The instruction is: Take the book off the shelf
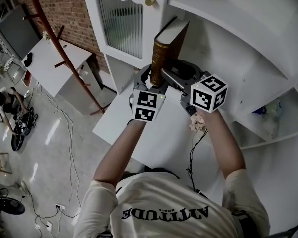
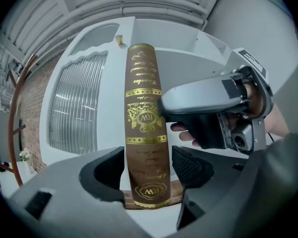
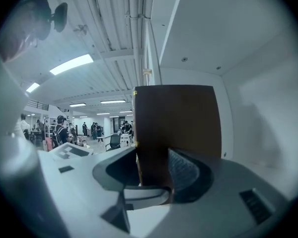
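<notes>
A brown book with gold lettering on its spine stands upright at the edge of the white shelf. My left gripper faces the spine low down. In the left gripper view the book sits between the open left gripper jaws, with a gap on each side. My right gripper comes in from the right, higher on the spine. In the right gripper view the book lies between the right gripper jaws. Its pads stand close to the covers without clearly pressing.
A white cabinet door with ribbed glass stands left of the book. Upper shelves curve away to the right. A red-brown coat stand and a white table are on the floor at the left.
</notes>
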{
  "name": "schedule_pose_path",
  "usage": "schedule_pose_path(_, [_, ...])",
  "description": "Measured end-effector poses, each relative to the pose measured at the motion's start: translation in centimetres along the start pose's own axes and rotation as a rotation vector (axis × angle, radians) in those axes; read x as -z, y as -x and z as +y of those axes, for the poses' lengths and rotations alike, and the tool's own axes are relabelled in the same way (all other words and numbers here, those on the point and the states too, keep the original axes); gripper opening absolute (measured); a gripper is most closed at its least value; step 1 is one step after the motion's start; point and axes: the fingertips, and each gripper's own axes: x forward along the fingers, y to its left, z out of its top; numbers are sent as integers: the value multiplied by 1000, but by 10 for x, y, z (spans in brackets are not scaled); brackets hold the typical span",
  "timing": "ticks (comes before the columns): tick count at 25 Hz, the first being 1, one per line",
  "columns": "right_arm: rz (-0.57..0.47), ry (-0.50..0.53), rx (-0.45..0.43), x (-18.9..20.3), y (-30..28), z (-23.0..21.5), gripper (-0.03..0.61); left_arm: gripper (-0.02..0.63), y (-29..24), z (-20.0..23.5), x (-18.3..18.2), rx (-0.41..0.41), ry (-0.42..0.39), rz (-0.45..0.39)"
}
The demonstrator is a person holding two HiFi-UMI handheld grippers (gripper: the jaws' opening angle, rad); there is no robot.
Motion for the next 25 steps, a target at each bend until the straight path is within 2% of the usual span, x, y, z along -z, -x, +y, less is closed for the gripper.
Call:
schedule_pose_path(3, [-3, 7, -39, 1, 2, 5, 199, 282, -3, 5, 4, -24, 5, -3])
schedule_pose_path(4, [-3, 18, -47, 1, 3, 7, 199, 255, -3, 7, 5, -30, 10, -10])
schedule_pose_path(8, [-11, 34, -43, 1, 8, 6, 199, 248, -3, 10, 4, -32, 16, -36])
schedule_pose_path(16, [-33, -4, 3, 5, 29, -9, 199, 229, 8, 0, 1, 15, 48, -78])
schedule_pose_path(20, [-43, -12, 13, 6, 37, -11, 199, 224, 14, -7, -4, 42, 37, -116])
schedule_pose_path(25, [-44, -17, -3, 11, 42, -8, 199, 224, 28, -8, 0, 54, 33, -96])
